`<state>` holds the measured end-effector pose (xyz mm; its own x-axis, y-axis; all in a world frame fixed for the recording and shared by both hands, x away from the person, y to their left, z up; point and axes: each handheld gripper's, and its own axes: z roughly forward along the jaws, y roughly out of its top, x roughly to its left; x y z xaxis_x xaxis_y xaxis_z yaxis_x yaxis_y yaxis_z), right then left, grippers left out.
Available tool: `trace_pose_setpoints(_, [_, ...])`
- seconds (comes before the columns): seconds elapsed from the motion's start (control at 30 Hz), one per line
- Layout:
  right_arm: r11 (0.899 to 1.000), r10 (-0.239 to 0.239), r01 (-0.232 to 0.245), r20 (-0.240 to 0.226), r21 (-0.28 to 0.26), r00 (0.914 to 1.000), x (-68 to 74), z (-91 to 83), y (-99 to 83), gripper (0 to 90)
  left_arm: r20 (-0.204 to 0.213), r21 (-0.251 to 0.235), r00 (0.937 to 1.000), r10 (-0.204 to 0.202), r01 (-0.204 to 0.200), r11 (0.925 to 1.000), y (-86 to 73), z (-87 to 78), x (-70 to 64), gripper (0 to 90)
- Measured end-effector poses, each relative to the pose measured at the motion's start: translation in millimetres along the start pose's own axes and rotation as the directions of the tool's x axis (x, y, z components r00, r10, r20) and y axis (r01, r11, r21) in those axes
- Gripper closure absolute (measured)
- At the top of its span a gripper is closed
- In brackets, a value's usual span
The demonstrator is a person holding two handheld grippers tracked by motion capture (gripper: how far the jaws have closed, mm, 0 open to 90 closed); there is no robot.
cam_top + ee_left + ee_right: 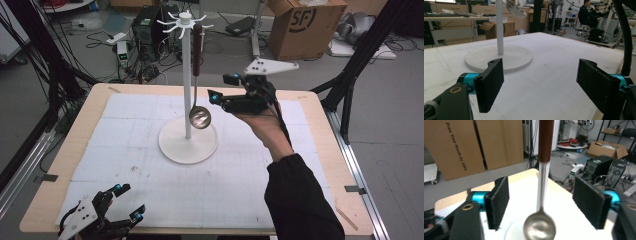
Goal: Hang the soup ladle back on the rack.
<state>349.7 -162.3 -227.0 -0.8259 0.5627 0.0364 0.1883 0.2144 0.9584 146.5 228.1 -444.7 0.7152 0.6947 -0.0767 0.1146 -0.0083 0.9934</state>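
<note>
A white rack [186, 75] with hooks on top stands on a round base [175, 145] mid-table. A metal ladle [199, 117] with a brown handle [197, 50] hangs from one hook. My right gripper [222, 87] is held up just right of the ladle, open, with nothing between its jaws. In the right gripper view the ladle [540, 227] hangs just beyond the open gripper [545, 203]. My left gripper [128, 202] rests open at the table's near left corner; its own view shows the open left gripper [540, 87] facing the rack base [499, 58] and the ladle bowl [516, 10].
A white gridded mat [150, 175] covers the wooden table [85, 120]. Beyond the far edge lie cables, a computer case [147, 27] and a cardboard box [305, 27]. Black tripod legs [350, 75] stand at the right. A person sits far off [587, 15].
</note>
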Motion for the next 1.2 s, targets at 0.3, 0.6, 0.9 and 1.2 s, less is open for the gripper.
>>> trace_pose_setpoints(0.3, [1.0, -0.024, 0.024, -0.007, -0.014, 0.9997, 14.8, -44.8, -39.6, 21.8, -0.001, 0.006, 1.0, 0.006, -0.006, 1.0, -0.2, 1.2, -1.7, 22.4])
trace_pose_setpoints(0.6, [0.998, -0.025, 0.025, -0.003, -0.06, 0.9997, 35.1, -81.4, -85.7, 21.0, -0.002, 0.009, 0.9999, 0.01, -0.01, 0.9999, -0.1, 1.9, -2.7, 22.4])
trace_pose_setpoints(0.9, [0.998, 0.035, -0.035, 0.008, -0.047, 0.9993, 42.2, -95.5, -141.4, 20.2, -0.003, 0.003, 0.9999, 0.014, -0.014, 0.9999, 0.0, 1.5, -2.7, 22.2])
trace_pose_setpoints(1.2, [0.994, 0.093, -0.09, 0.042, -0.067, 0.9948, 46.9, -113.9, -186.0, 19.8, -0.001, 0.001, 0.9999, 0.015, -0.015, 0.9999, 0.0, 2.3, -3.6, 22.2])
